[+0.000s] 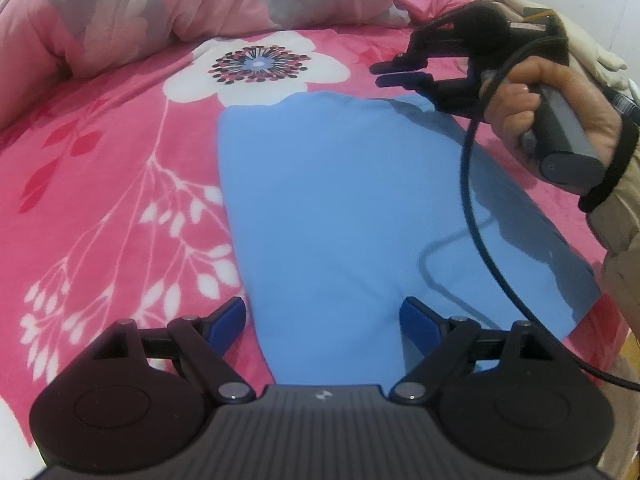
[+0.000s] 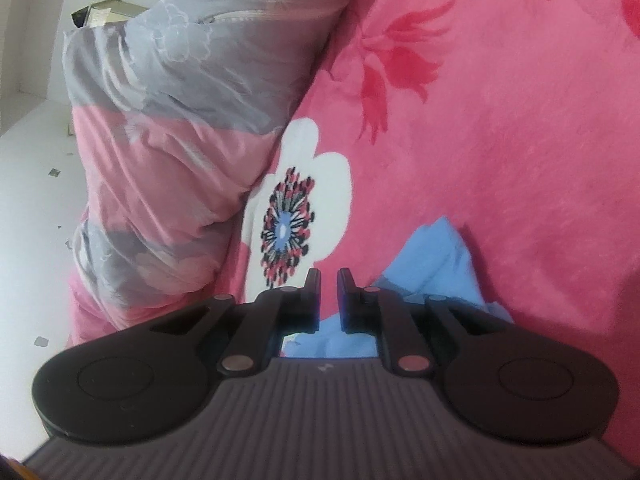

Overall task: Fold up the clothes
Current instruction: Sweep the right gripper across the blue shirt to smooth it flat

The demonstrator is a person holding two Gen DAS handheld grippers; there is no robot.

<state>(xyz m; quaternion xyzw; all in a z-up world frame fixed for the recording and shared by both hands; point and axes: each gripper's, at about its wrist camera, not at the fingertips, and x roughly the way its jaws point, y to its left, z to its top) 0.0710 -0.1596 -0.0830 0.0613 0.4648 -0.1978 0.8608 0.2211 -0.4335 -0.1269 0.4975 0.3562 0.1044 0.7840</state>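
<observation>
Garment: your blue garment (image 1: 340, 208) lies flat and smooth on the pink floral bedspread (image 1: 100, 184), folded into a long panel that runs from the near edge of the bed up toward the big white flower print (image 1: 256, 68).
Garment in right view: only a rumpled blue corner (image 2: 436, 256) shows, beyond and to the right of your right claw's tips, with more blue visible behind them.
Left claw: your left gripper (image 1: 324, 316) has its jaws spread wide, with nothing pressed between the blue pads (image 1: 228, 320).
Left claw position: it hangs over the near end of the garment; the left pad sits over the garment's left edge and the right pad over the blue cloth itself. Whether the pads touch the fabric you cannot tell from here.
Right claw: your right gripper (image 1: 400, 74) has its jaws drawn nearly together, a thin slit left between the fingers, and no cloth caught in it.
Right claw position: in the left view it is raised above the far right corner of the garment, clear of the cloth, its shadow falling on the blue.
Right hand: your hand (image 1: 532, 108) wraps the grey handle, a black strap around the wrist, a beige sleeve (image 1: 616, 220) below it.
Cable: a black cable (image 1: 476, 200) loops down from the right gripper across the garment's right side.
Background: a pink and grey quilt (image 2: 168, 128) is bunched along the far side of the bed.
</observation>
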